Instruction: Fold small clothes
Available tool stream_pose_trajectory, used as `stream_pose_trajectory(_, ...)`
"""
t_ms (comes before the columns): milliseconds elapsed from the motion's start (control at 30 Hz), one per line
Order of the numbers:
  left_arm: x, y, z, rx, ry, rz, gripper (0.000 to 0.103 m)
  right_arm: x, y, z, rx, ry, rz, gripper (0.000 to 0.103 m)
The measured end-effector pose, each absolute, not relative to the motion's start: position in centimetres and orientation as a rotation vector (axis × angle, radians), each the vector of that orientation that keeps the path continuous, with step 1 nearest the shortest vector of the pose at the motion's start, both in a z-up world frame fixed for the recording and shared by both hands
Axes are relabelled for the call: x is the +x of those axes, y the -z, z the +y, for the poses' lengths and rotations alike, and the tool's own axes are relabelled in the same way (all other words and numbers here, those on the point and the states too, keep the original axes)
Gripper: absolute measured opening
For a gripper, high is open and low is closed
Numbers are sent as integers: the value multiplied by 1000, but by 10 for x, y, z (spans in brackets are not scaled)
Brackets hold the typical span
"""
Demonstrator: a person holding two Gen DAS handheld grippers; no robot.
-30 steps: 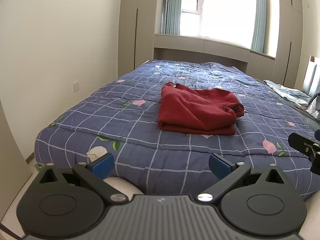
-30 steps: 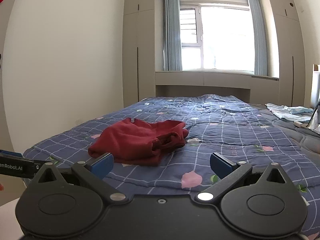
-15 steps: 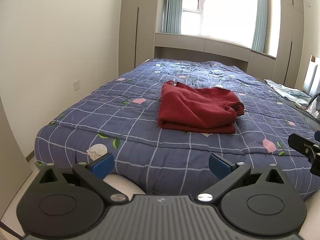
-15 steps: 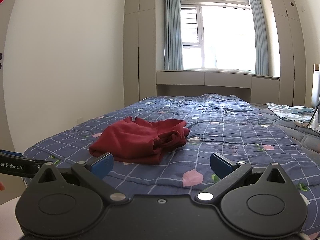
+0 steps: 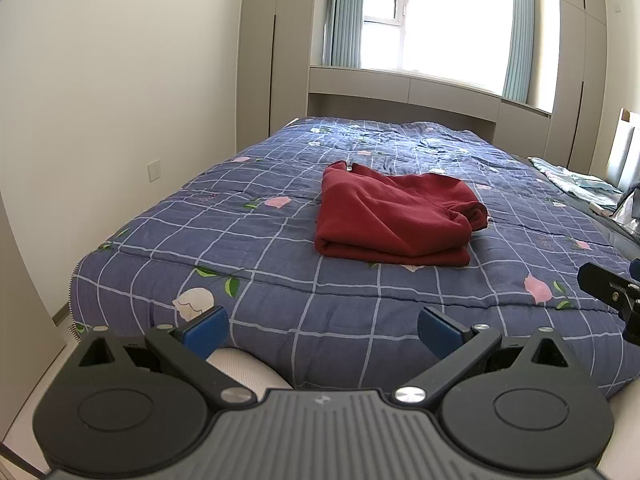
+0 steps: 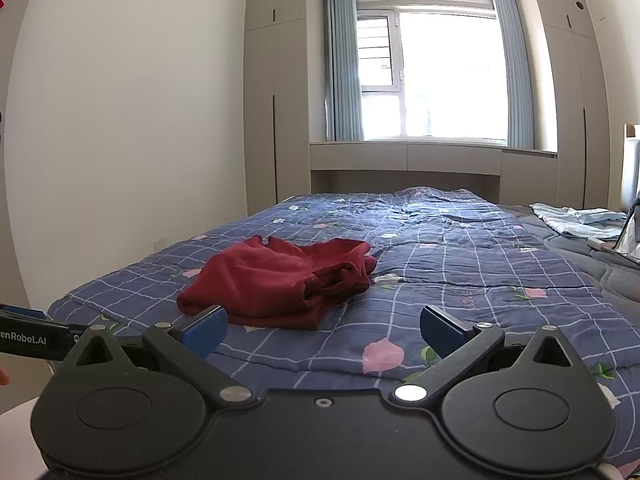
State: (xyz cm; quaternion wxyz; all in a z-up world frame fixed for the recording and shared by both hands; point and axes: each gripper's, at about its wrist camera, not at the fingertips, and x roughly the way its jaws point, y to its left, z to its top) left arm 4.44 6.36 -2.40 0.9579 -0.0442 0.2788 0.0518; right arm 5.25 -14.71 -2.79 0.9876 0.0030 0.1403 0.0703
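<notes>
Folded red garment (image 5: 396, 220) on bed (image 5: 248, 256), far beyond left gripper (image 5: 322, 328) and right gripper (image 6: 323, 327); both spread wide, holding nothing.

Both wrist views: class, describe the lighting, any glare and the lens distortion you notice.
Left wrist view: the window is blown out white, the red garment evenly lit and sharp, the walls bowed by the fisheye. Right wrist view: the same window glares, its curtains curve, and the corners go black.

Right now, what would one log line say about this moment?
left gripper: open, off the bed | right gripper: open, empty | red garment: folded on bed, untouched | blue clothes: far right
</notes>
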Motion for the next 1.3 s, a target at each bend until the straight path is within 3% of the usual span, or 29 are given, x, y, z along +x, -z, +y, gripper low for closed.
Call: stream_pose_trajectory(1300, 42, 27, 60, -88, -124, 584, 103, 53, 28, -148, 10, -141, 283, 102)
